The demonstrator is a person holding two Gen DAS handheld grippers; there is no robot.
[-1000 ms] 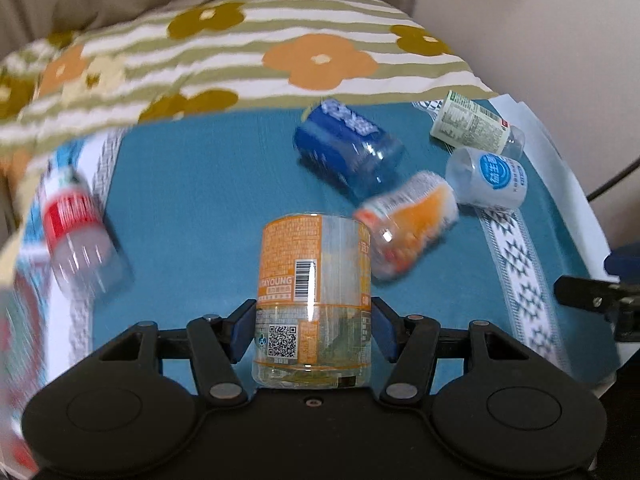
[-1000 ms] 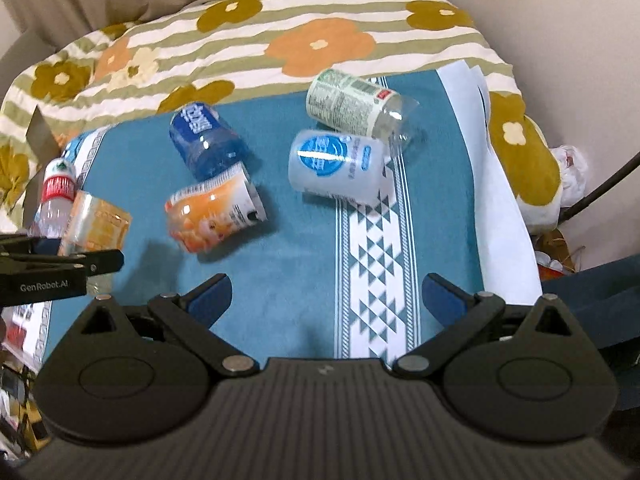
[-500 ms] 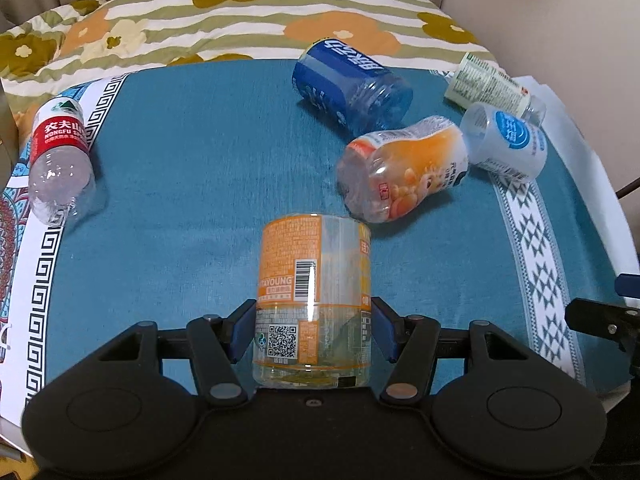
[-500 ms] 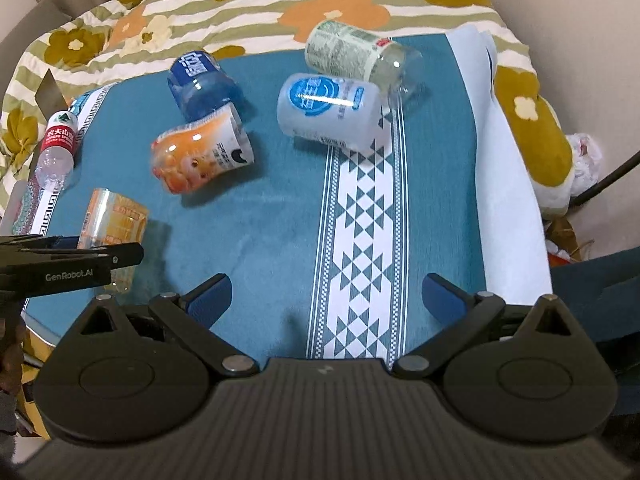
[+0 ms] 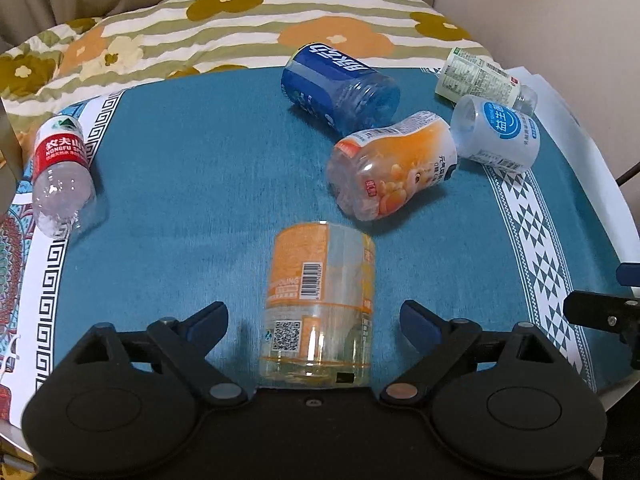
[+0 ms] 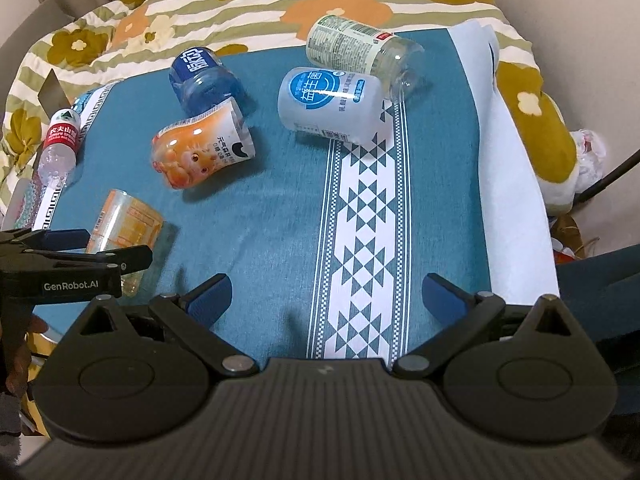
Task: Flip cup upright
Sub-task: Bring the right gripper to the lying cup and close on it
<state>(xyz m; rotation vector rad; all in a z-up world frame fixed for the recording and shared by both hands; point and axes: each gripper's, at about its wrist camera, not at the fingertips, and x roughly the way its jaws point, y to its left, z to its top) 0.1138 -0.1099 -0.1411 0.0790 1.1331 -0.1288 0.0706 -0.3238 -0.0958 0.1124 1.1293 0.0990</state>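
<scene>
An orange-labelled clear cup (image 5: 320,300) stands on the blue cloth (image 5: 180,168) between the fingers of my left gripper (image 5: 314,318), which is open, with gaps on both sides. The same cup shows in the right wrist view (image 6: 124,232) at the left, beside my left gripper (image 6: 80,264). My right gripper (image 6: 326,294) is open and empty, held above the white patterned band of the cloth. Other cups lie on their sides: an orange cartoon one (image 5: 394,168), a blue one (image 5: 340,84), a white one with a blue circle (image 5: 498,136) and a green-labelled one (image 5: 480,76).
A red-labelled water bottle (image 5: 60,172) lies at the cloth's left edge. A flowered striped blanket (image 5: 240,24) lies behind. A white sheet (image 6: 508,160) edges the cloth on the right, with a wall and a black cable beyond.
My left gripper has opened and let go of the orange-labelled cup, which now stands free between its fingers. The right gripper has stayed open and drifted slightly.
</scene>
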